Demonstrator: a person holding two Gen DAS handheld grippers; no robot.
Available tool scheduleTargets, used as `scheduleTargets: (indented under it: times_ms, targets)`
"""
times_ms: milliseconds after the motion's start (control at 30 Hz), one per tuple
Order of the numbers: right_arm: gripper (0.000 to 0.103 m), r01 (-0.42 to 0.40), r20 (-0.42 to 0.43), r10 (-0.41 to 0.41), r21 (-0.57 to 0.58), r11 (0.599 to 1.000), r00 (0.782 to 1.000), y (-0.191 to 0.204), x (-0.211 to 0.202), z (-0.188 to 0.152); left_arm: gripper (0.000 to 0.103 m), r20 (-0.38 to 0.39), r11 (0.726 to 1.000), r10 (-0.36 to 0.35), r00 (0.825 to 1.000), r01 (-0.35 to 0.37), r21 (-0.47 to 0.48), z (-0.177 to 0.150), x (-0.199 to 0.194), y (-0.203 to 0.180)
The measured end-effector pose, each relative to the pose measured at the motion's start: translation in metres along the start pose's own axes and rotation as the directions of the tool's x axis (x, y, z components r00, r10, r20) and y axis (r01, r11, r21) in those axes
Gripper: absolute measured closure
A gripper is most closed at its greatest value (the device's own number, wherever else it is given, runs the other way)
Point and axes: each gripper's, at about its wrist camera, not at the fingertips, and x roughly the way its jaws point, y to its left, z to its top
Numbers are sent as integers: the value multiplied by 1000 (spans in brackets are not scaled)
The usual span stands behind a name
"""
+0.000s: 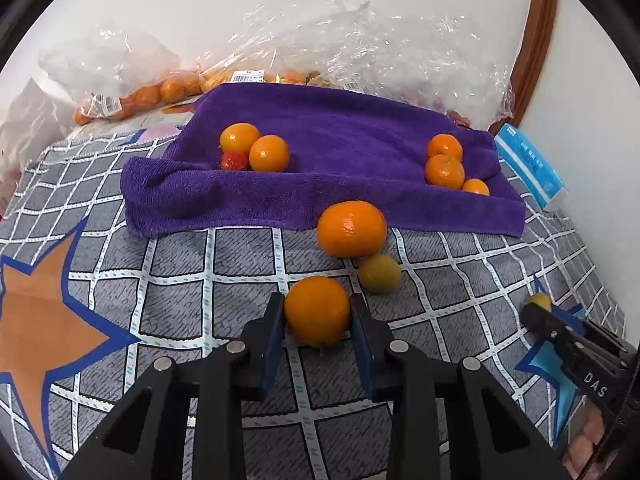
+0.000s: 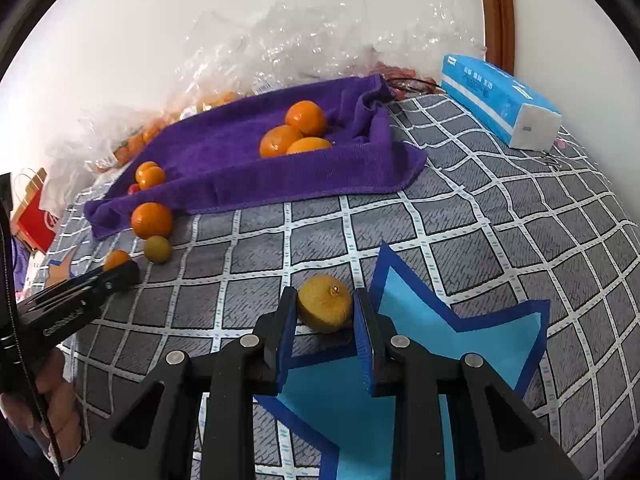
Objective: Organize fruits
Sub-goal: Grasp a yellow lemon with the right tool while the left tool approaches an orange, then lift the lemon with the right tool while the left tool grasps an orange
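On the checked bedspread (image 1: 240,264), my left gripper (image 1: 317,298) is shut on an orange (image 1: 316,316), with a pad against each side. My right gripper (image 2: 324,292) is shut on a small yellow citrus fruit (image 2: 326,310) that rests on the cloth. Just beyond the left gripper lie a large orange (image 1: 352,229) and a greenish-yellow fruit (image 1: 379,273). The purple towel (image 1: 340,140) behind them carries two oranges (image 1: 269,153) and a small red fruit (image 1: 233,161) on its left, and three oranges (image 1: 444,171) on its right.
Clear plastic bags (image 1: 360,40) holding more oranges lie against the wall behind the towel. A blue tissue pack (image 2: 500,100) sits to the towel's right, near a wooden frame (image 2: 496,12). A red paper bag (image 2: 34,216) stands at far left. A person's hand (image 2: 60,408) holds the left gripper.
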Motion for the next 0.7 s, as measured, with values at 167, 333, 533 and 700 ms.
scheduleTargets:
  times_ms: [167,333,533,700]
  targets:
    - [76,15,6,-15,-29,999,1000,5,-1,-2,73,15,994,-76,997,77,-76,-1,-1,12]
    - [76,30,7,-30,-42,999,1000,7,-2,-2,73,44,996,-68,997,71,-51,-2,-7,6]
    - [76,20,18,-19,-40,999,1000,6,-3,-2,73,68,998,-57,996,60,-37,-2,-12,3]
    - [76,20,29,-18,-39,999,999,5,-5,-2,73,107,995,-40,994,49,-85,-2,-18,12]
